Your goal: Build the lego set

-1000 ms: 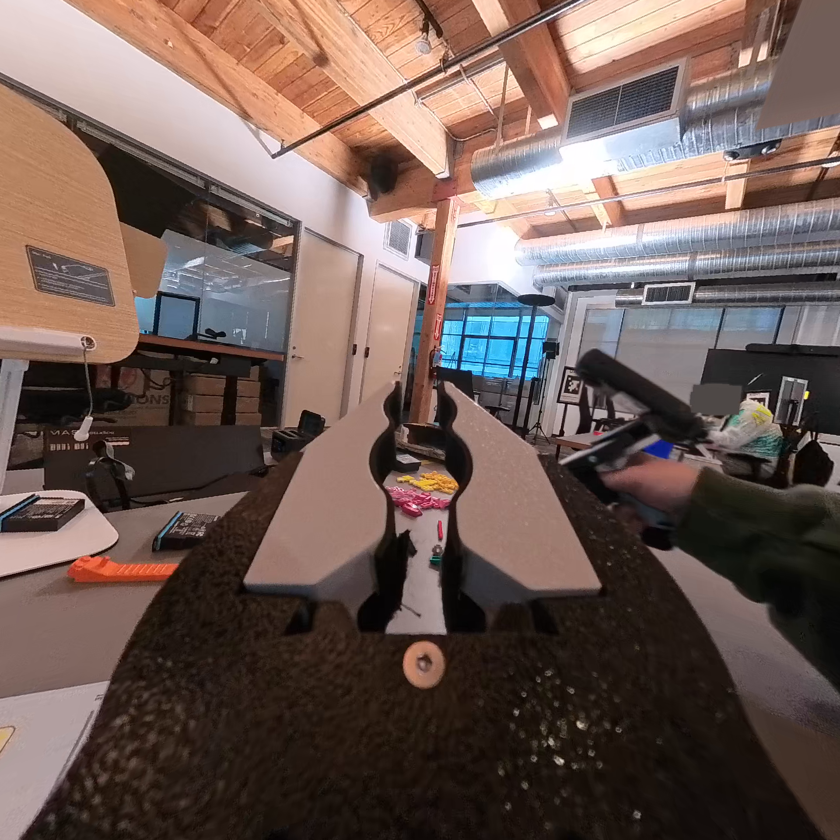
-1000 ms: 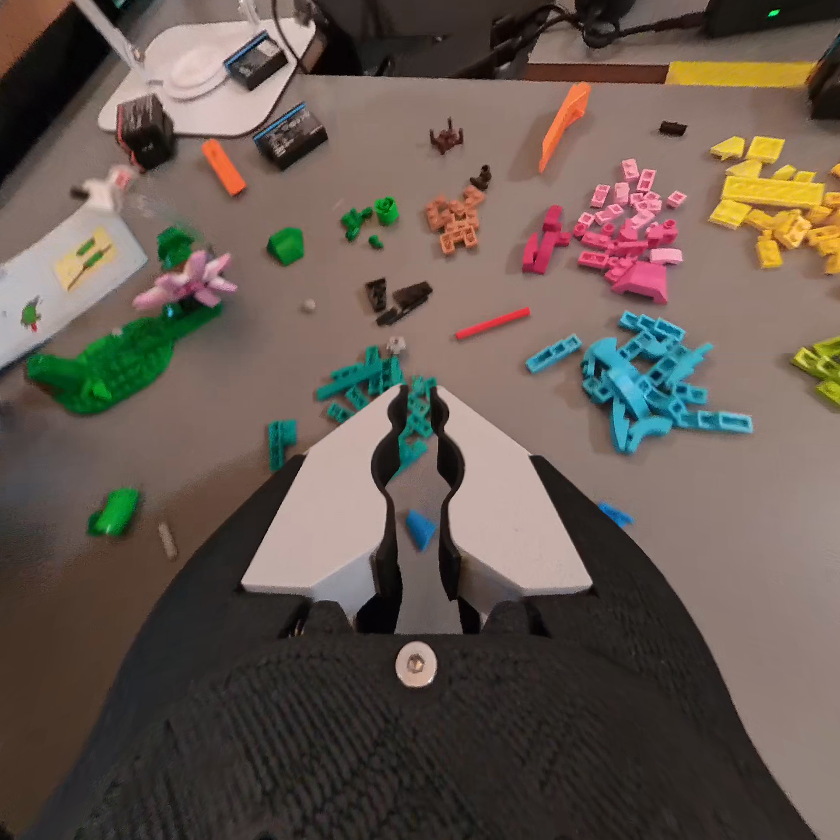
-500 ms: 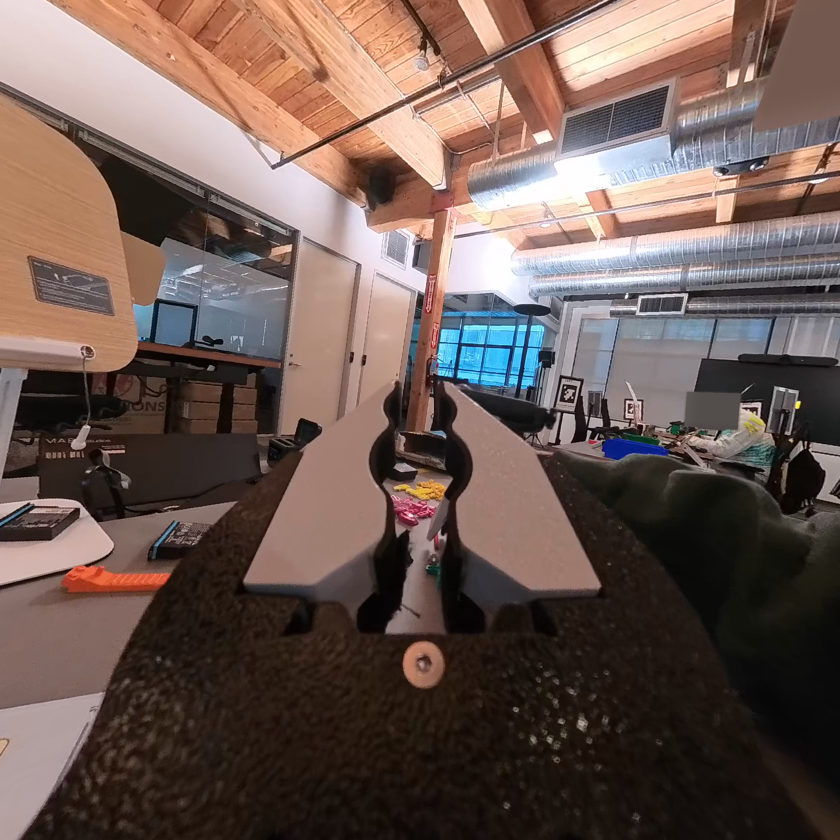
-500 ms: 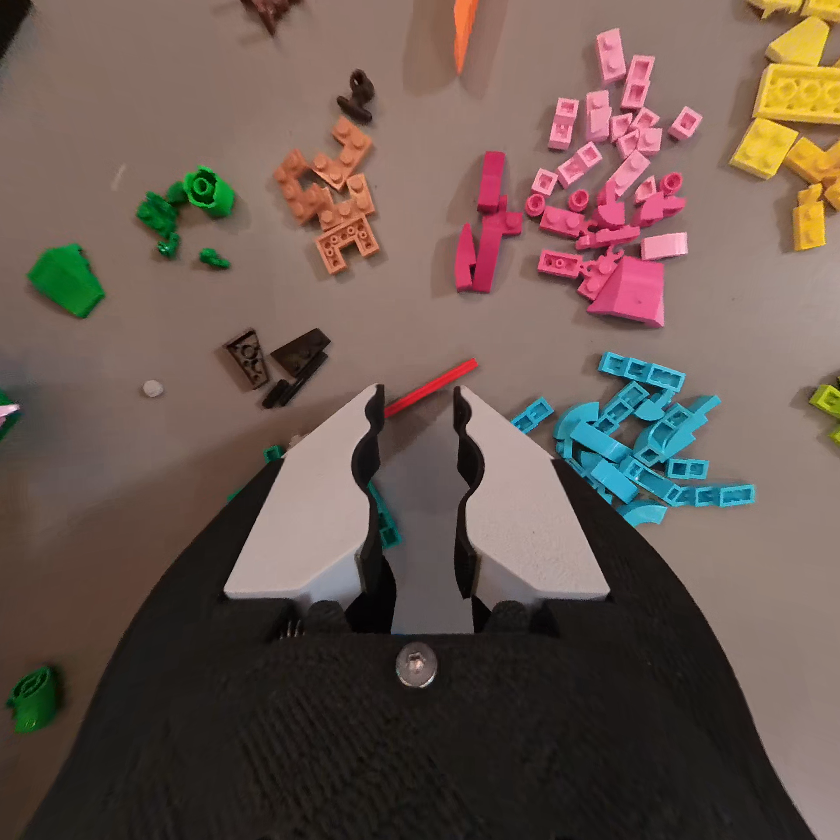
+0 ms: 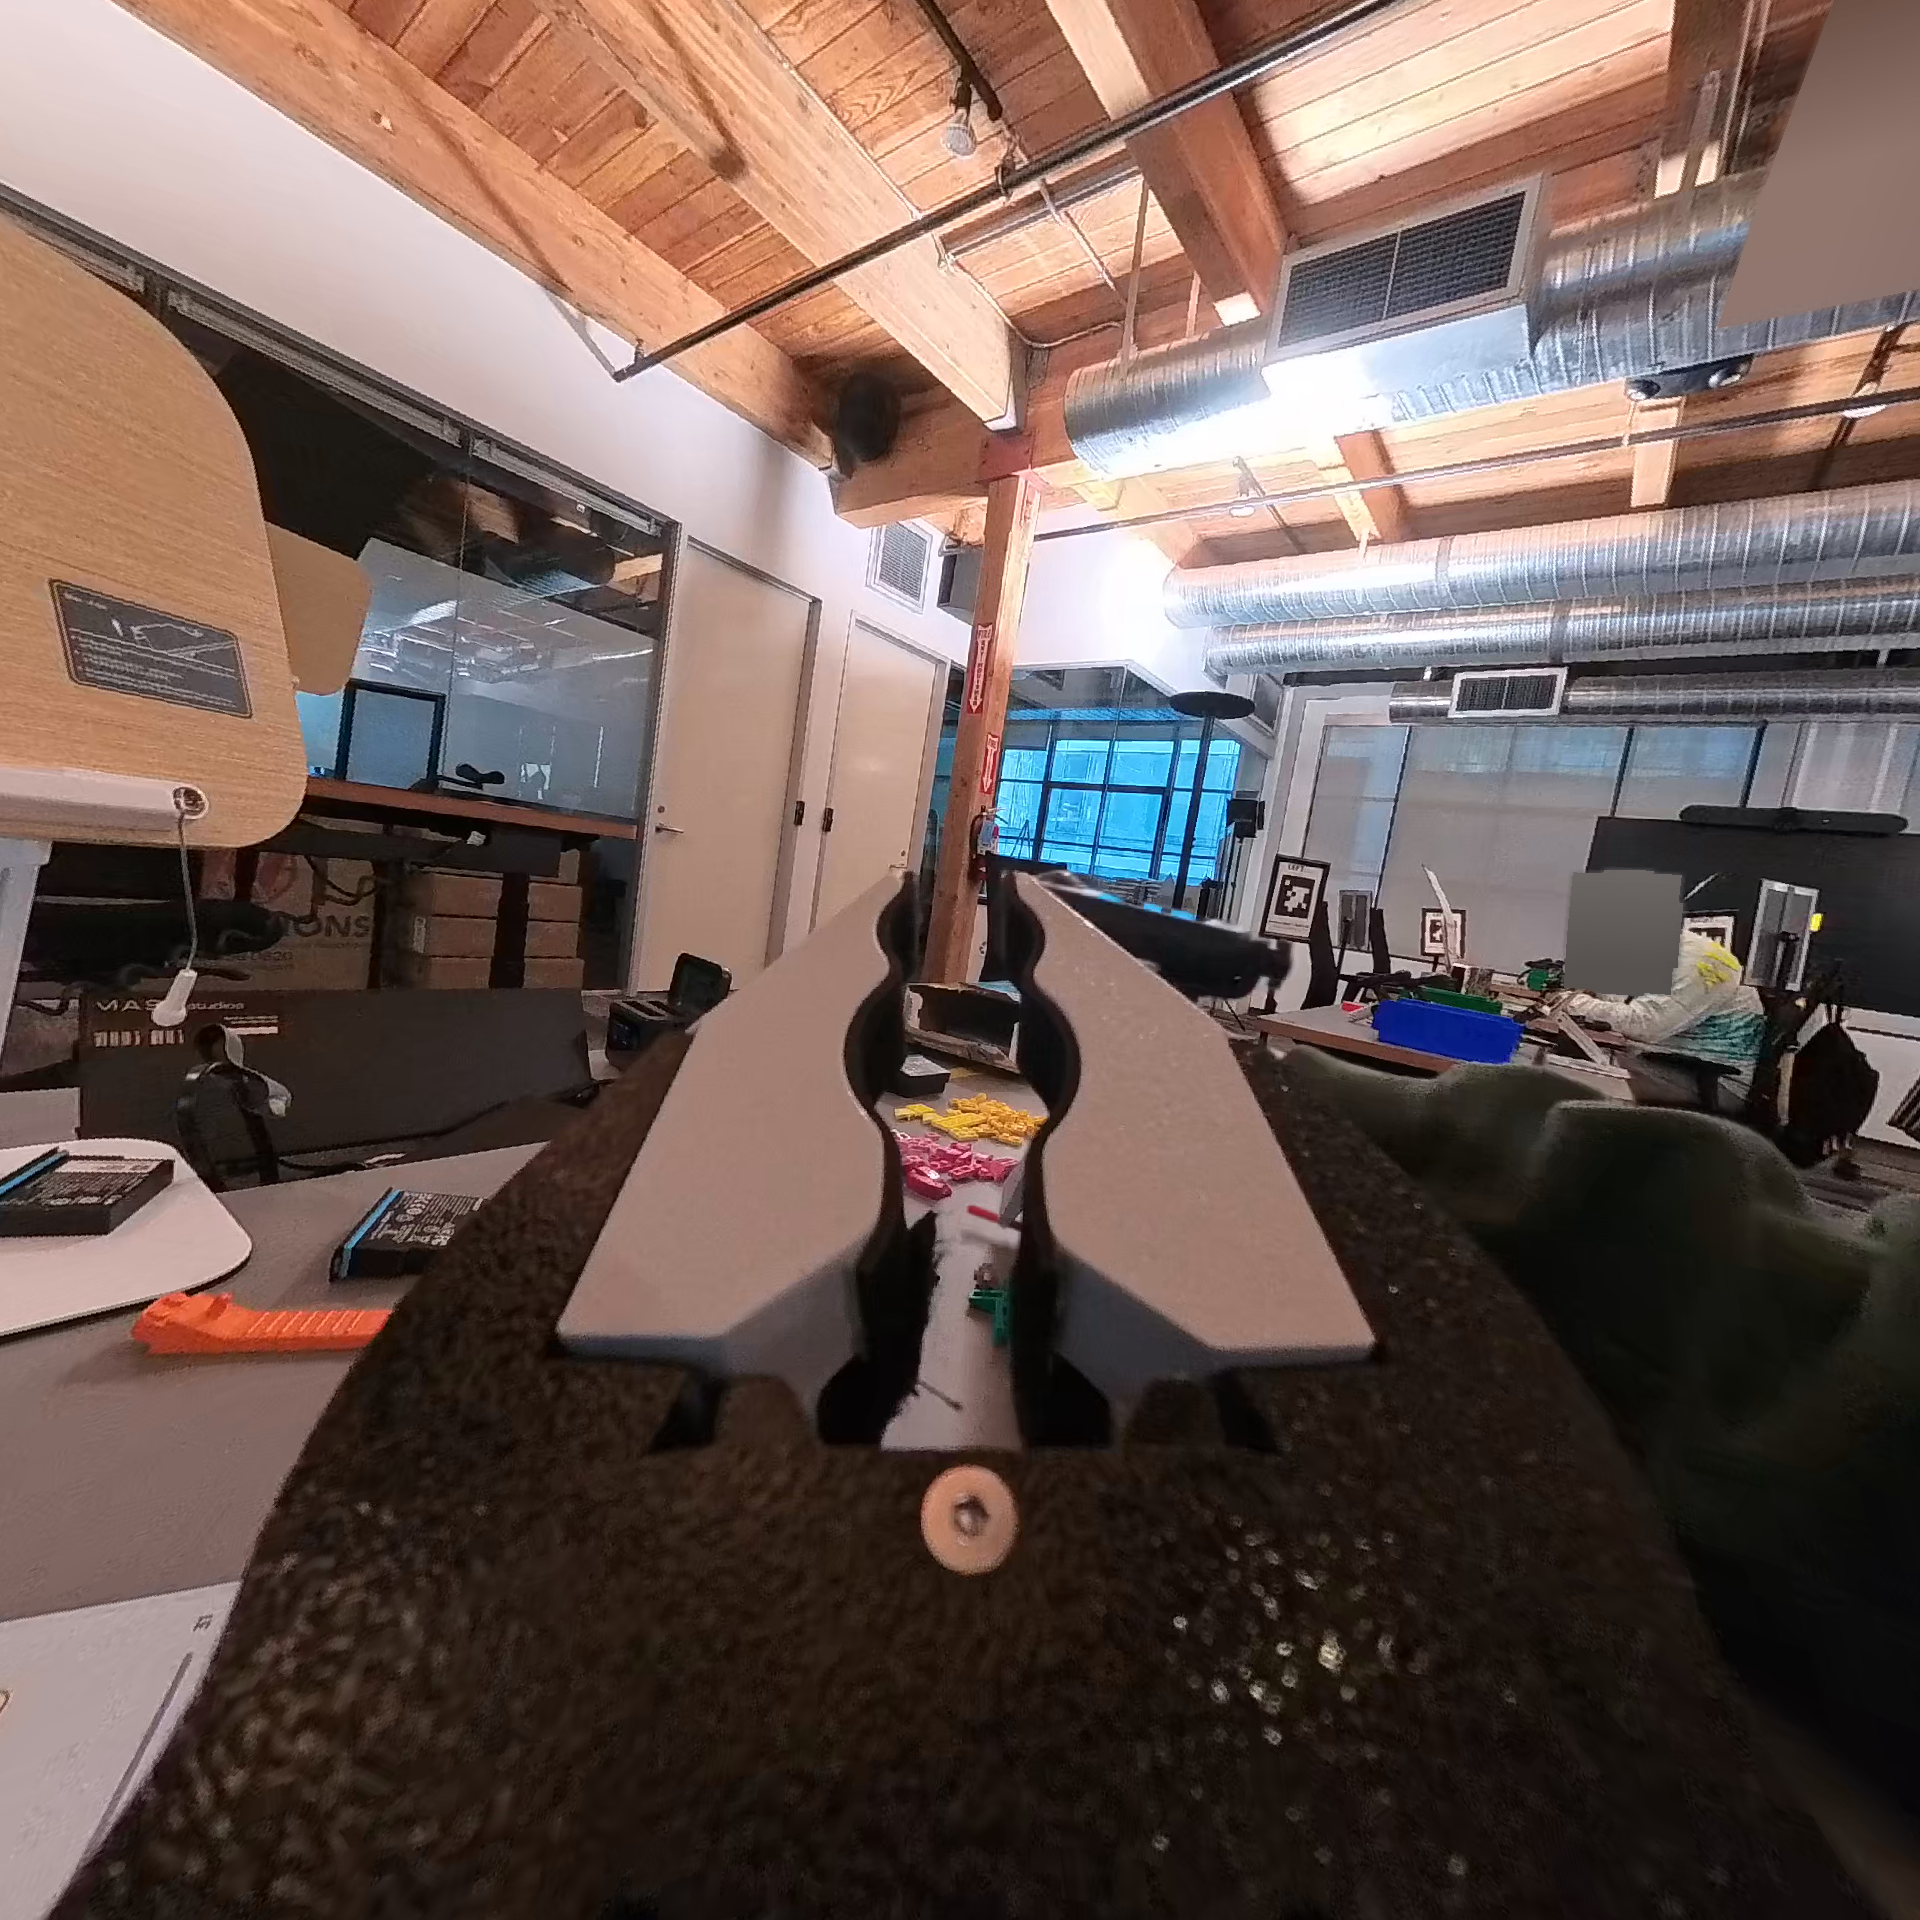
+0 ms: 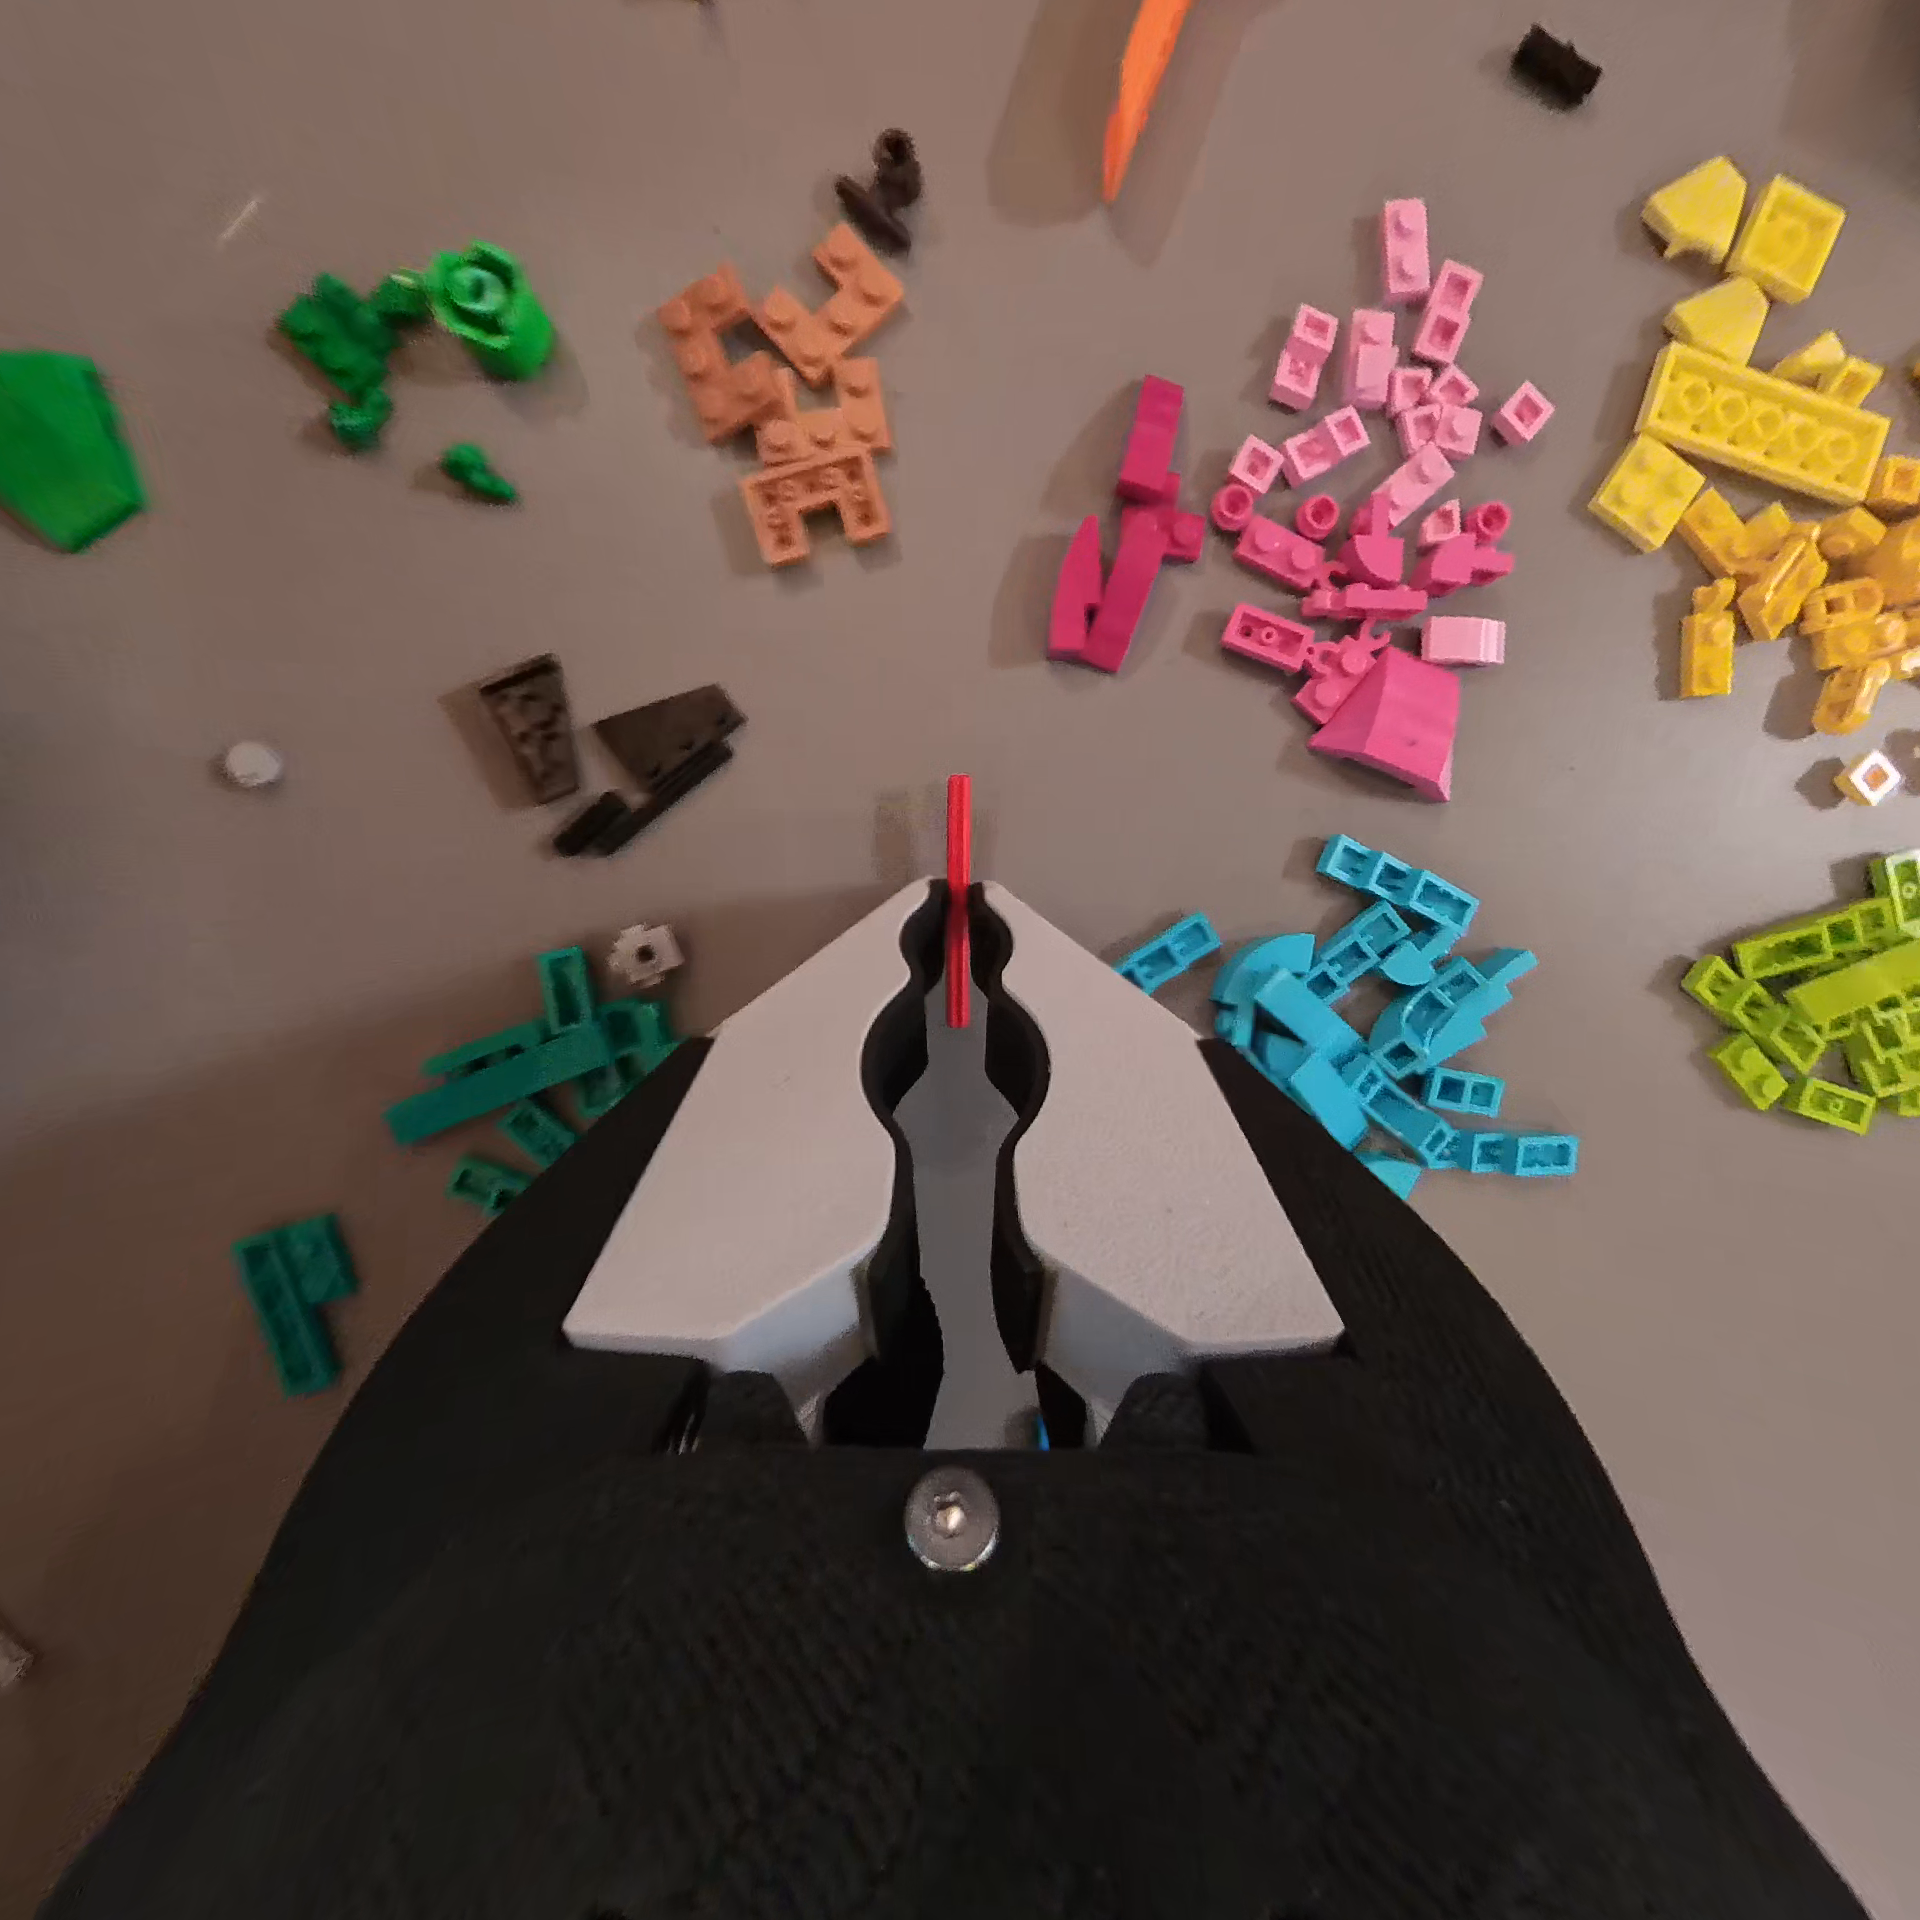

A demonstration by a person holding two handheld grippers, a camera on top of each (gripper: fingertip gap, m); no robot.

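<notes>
Right gripper [image 6: 957,896] — jaws pressed together at the tips, pinching a thin red rod [image 6: 957,862]. The rod runs straight along the line of the jaws; part of it sticks out past the tips, the rest lies in the gap behind them.

Grey tabletop [image 6: 260,1039] below the right jaws, lego sorted by colour:
- black wedge pieces [image 6: 597,750], ahead and to the left of the tips;
- orange-tan plates [image 6: 795,384], farther ahead on the left;
- green pieces [image 6: 436,332], far ahead-left;
- dark pink pieces [image 6: 1127,525] and a pink pile [image 6: 1371,520], ahead-right;
- yellow pile [image 6: 1787,457], far right;
- light blue pile [image 6: 1371,1008], just beside the right jaw;
- lime pile [image 6: 1829,997], beyond the blue one at the right edge;
- teal pieces [image 6: 540,1060], just beside the left jaw;
- orange tool [image 6: 1143,94], at the top edge ahead.

Left gripper [image 5: 959,914] — jaws spread a little, nothing between them, pointed level across the room. Through the gap: yellow and pink heaps on the tabletop [image 5: 125,1455]. An orange separator tool [image 5: 260,1327] lies left of the jaws; a green sleeve [image 5: 1610,1299] fills the right side.
</notes>
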